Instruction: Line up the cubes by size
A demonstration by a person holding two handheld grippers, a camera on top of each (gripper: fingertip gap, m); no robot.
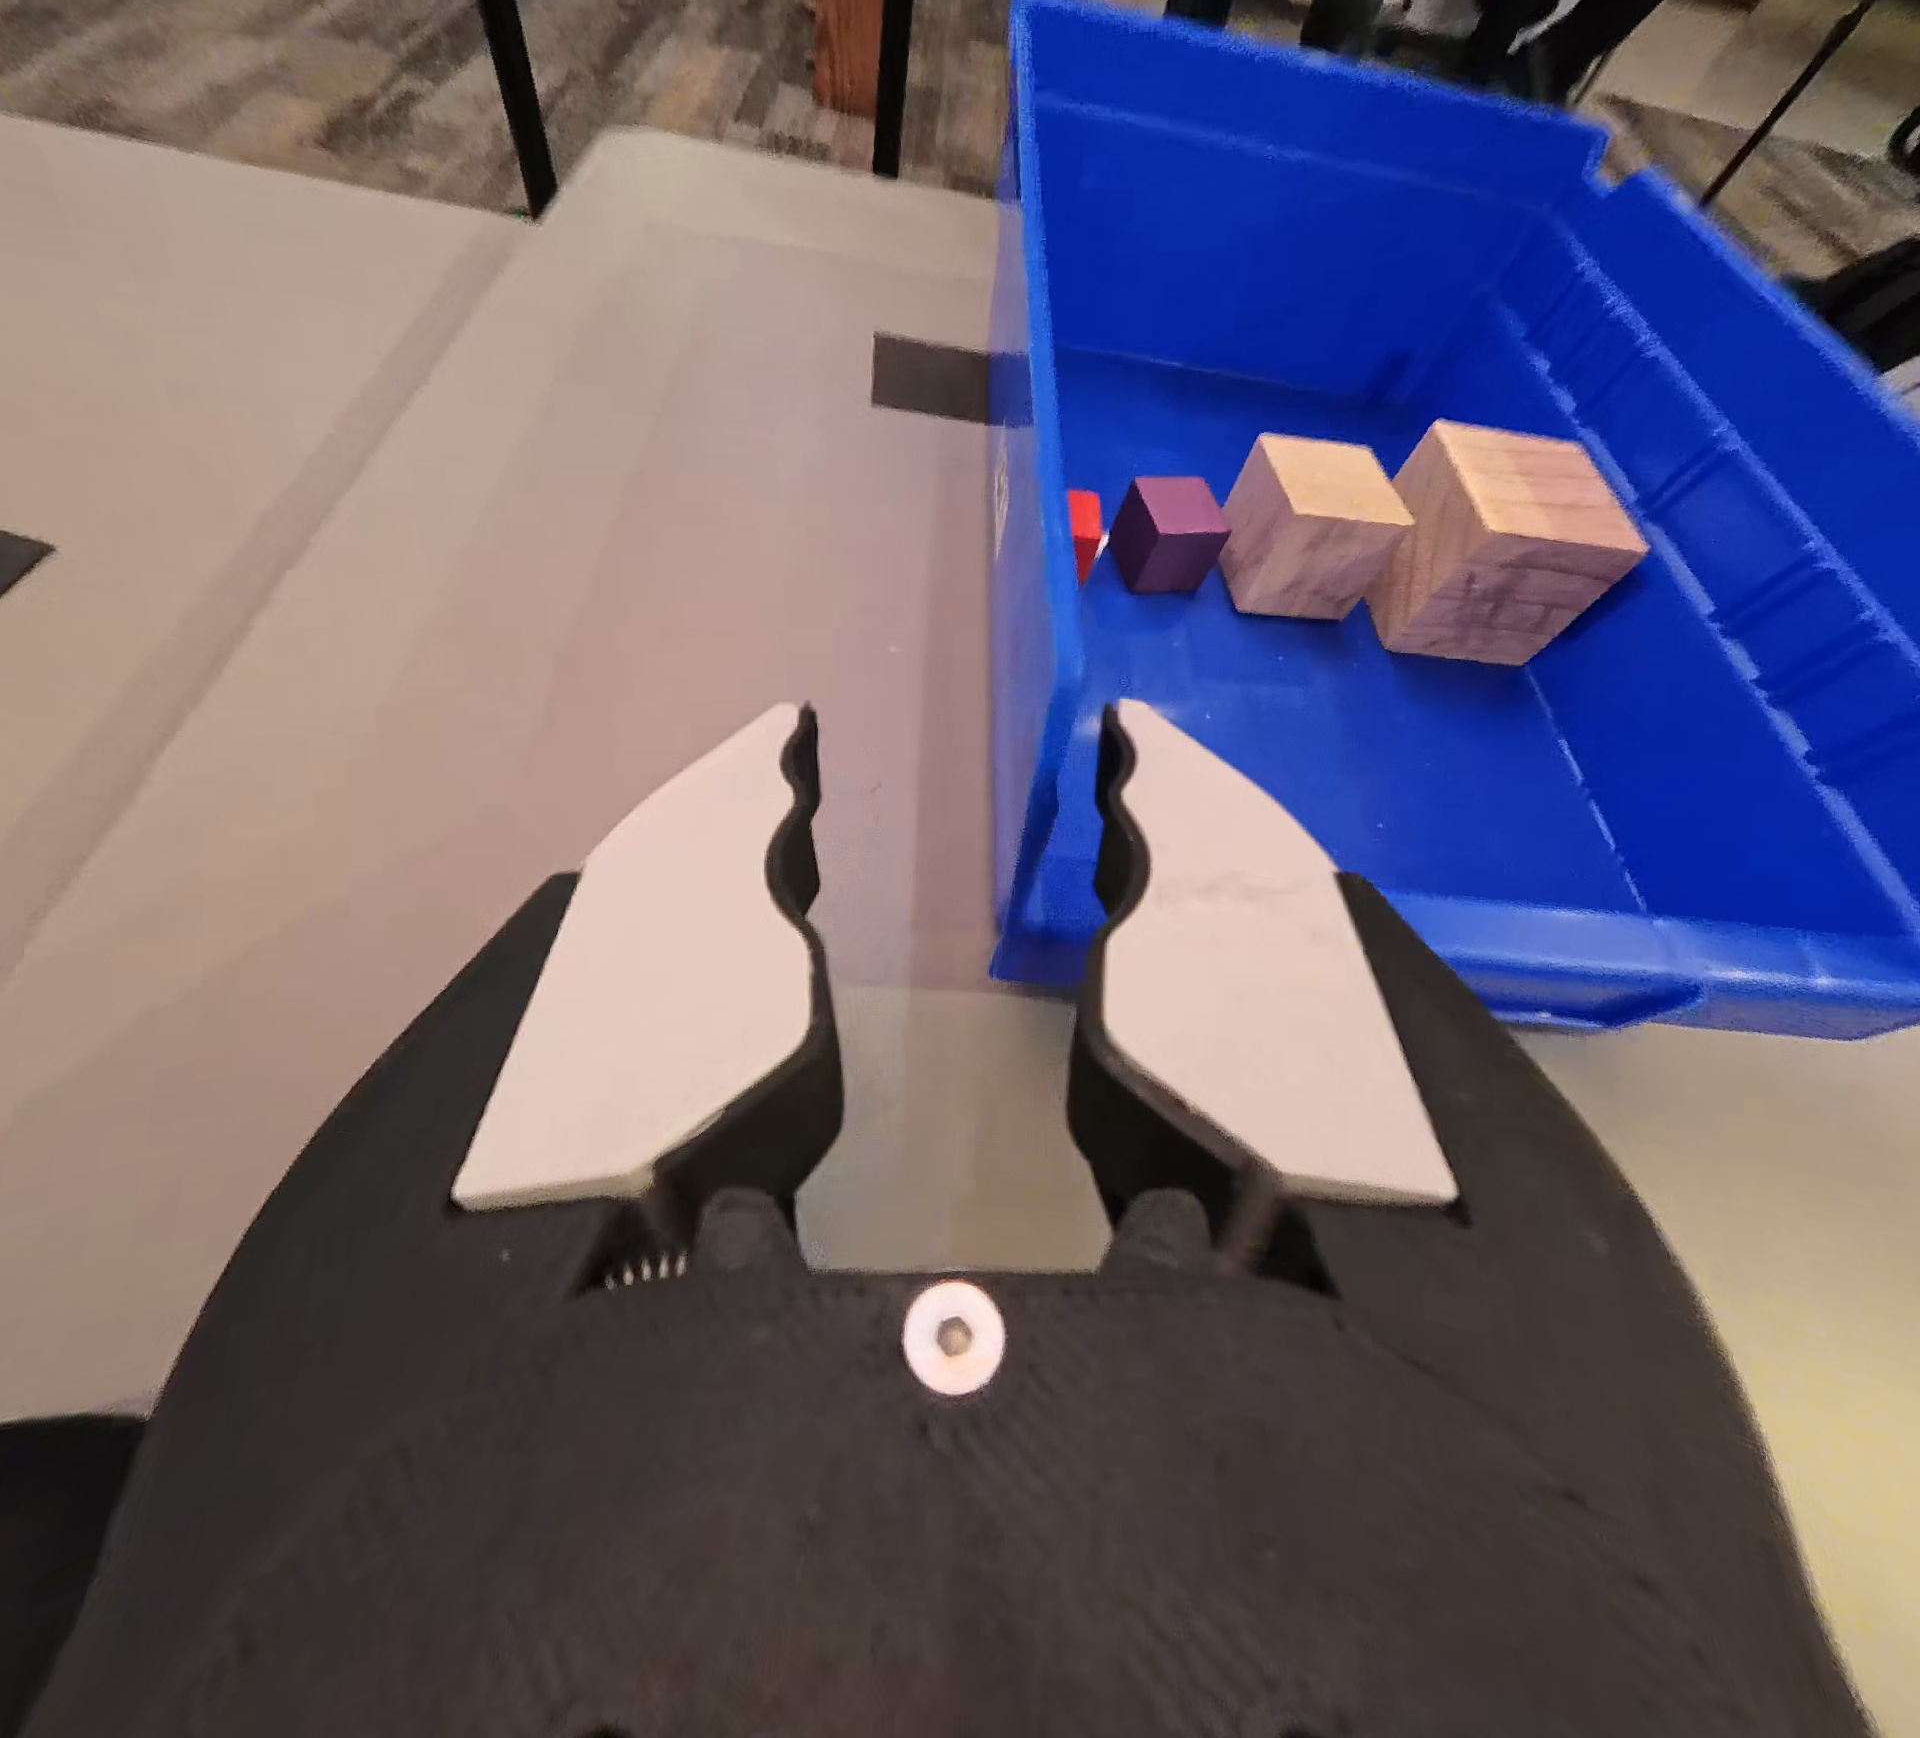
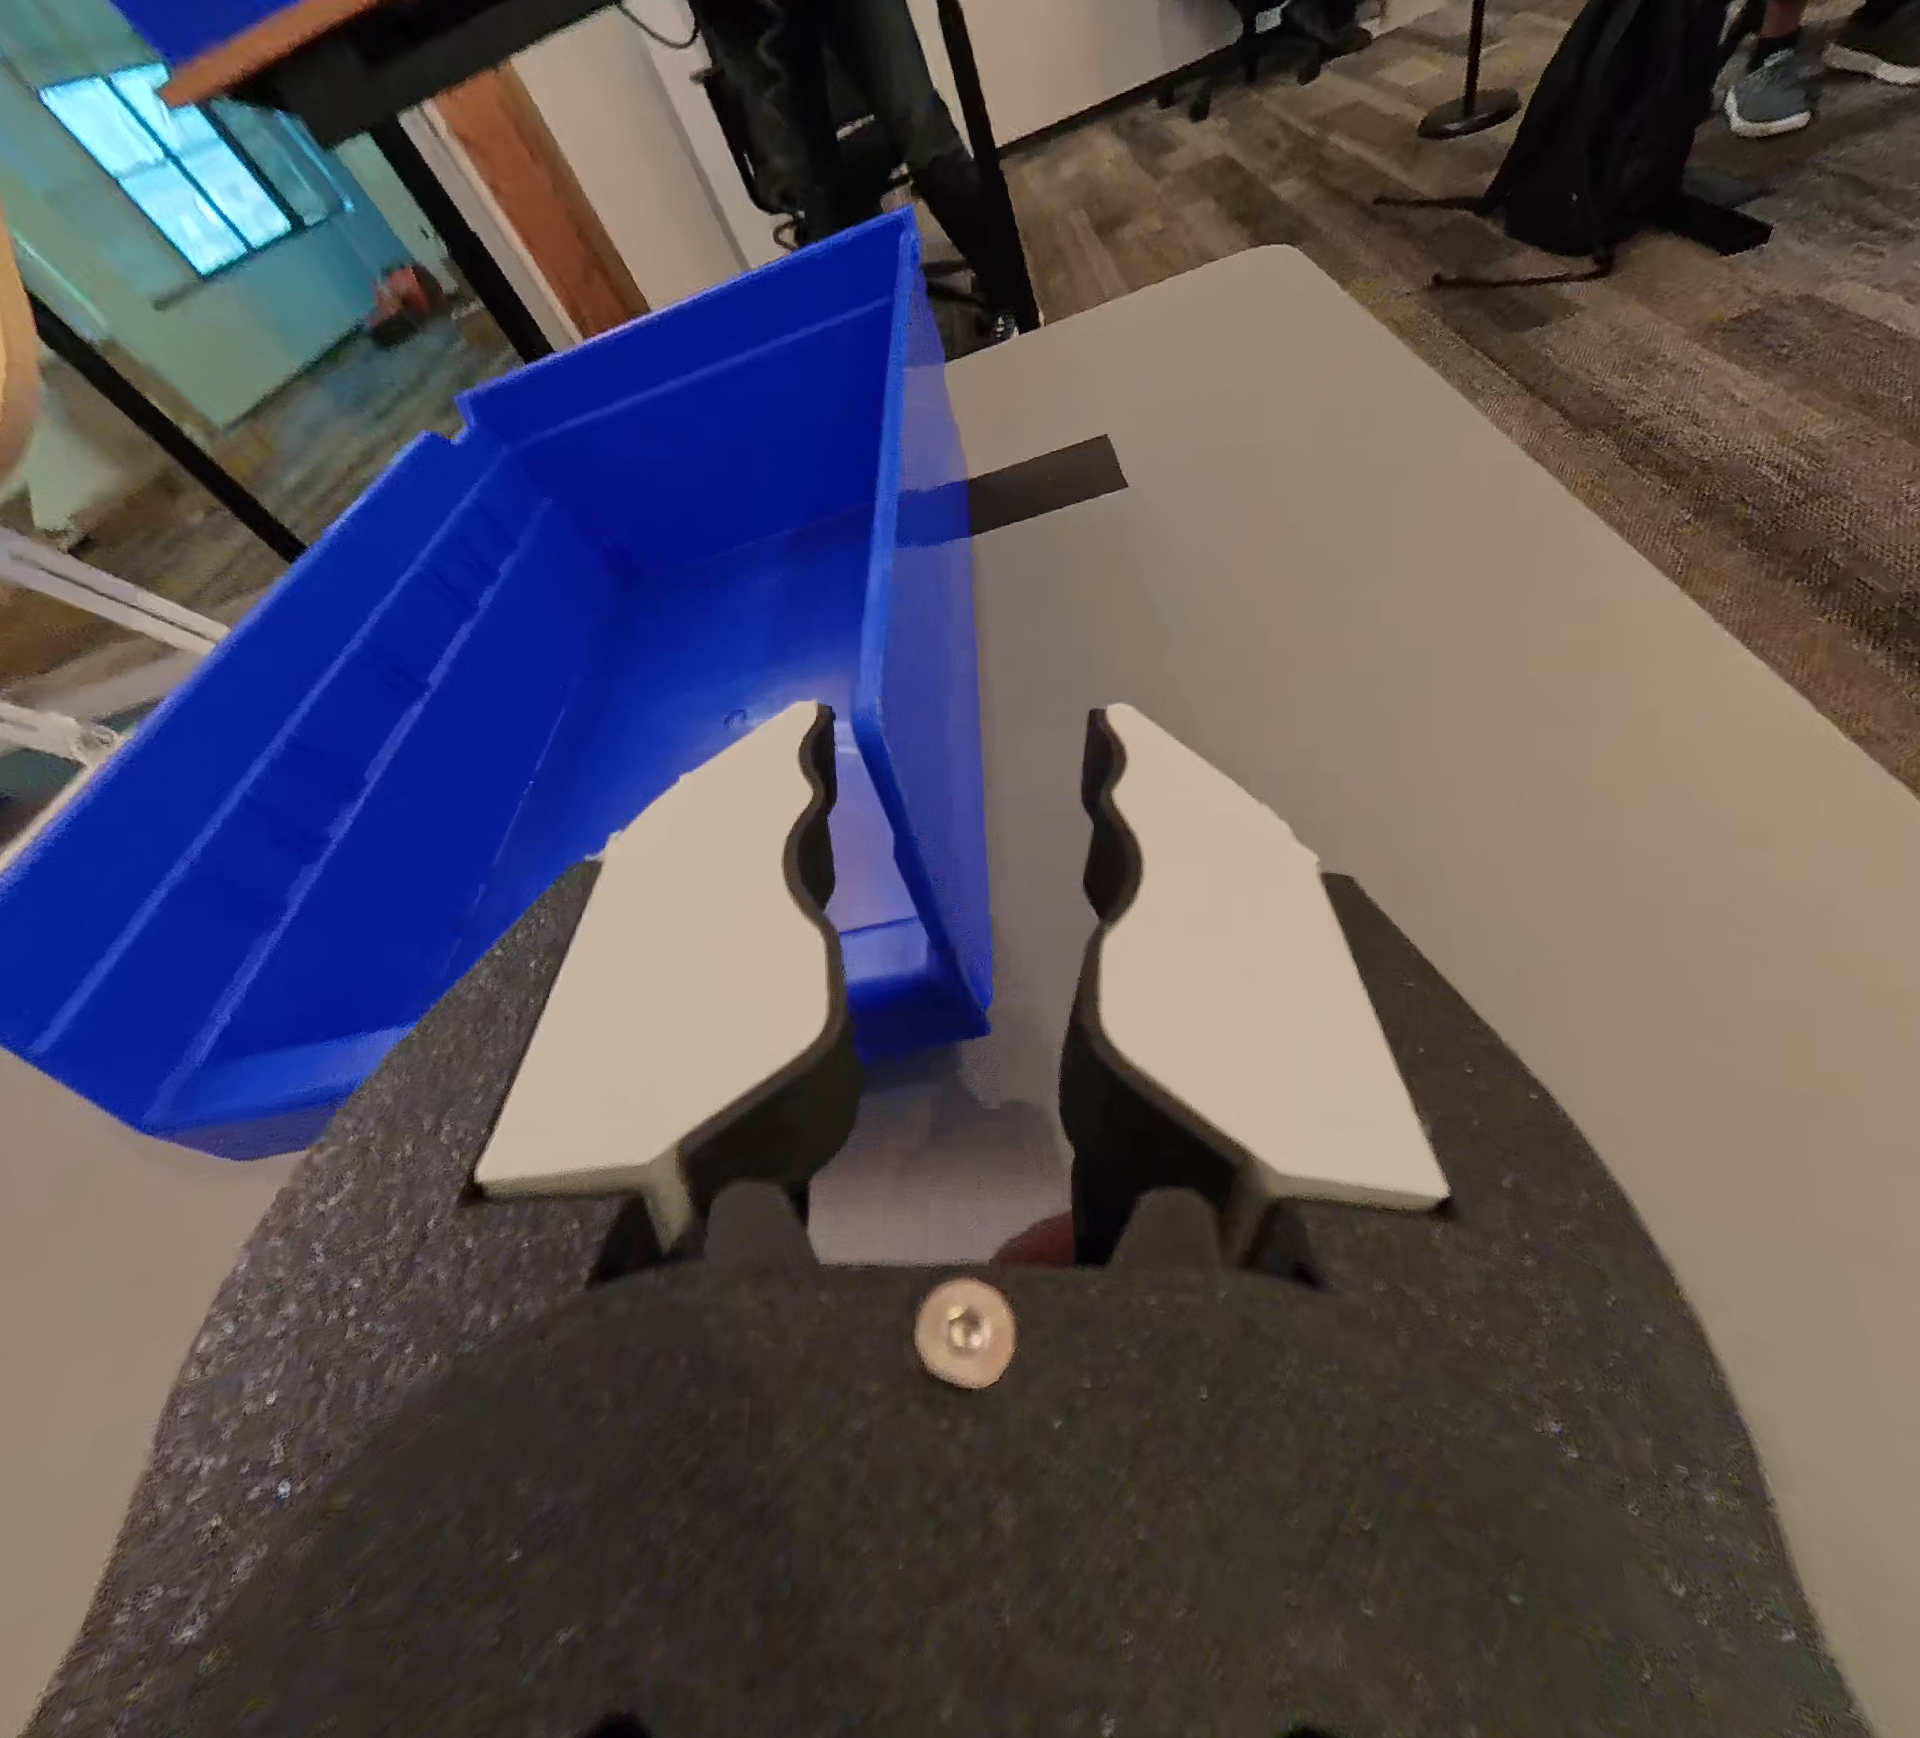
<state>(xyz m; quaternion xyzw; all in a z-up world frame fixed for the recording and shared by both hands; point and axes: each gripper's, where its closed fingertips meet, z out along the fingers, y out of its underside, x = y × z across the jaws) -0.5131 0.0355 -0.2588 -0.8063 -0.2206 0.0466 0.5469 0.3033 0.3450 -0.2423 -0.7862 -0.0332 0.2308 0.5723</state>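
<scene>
In the left wrist view a blue bin (image 1: 1299, 234) holds a row of cubes running left to right: a small red cube (image 1: 1083, 530) partly hidden by the bin's left wall, a purple cube (image 1: 1169, 535), a light wooden cube (image 1: 1311, 525) and a bigger wooden cube (image 1: 1507, 540). My left gripper (image 1: 956, 722) is open and empty, with the bin's left wall between its fingers. My right gripper (image 2: 956, 722) is open and empty, with the right wall of the bin (image 2: 416, 701) between its fingers. No cubes show in the right wrist view.
The bin stands on a grey table (image 1: 520, 649). Black tape strips lie on the table beside the bin, one in the left wrist view (image 1: 930, 374) and one in the right wrist view (image 2: 1049, 483). A backpack (image 2: 1600, 109), people's legs and desks stand beyond the table edge. The left gripper's tips are roughly 85 cm from the right gripper's.
</scene>
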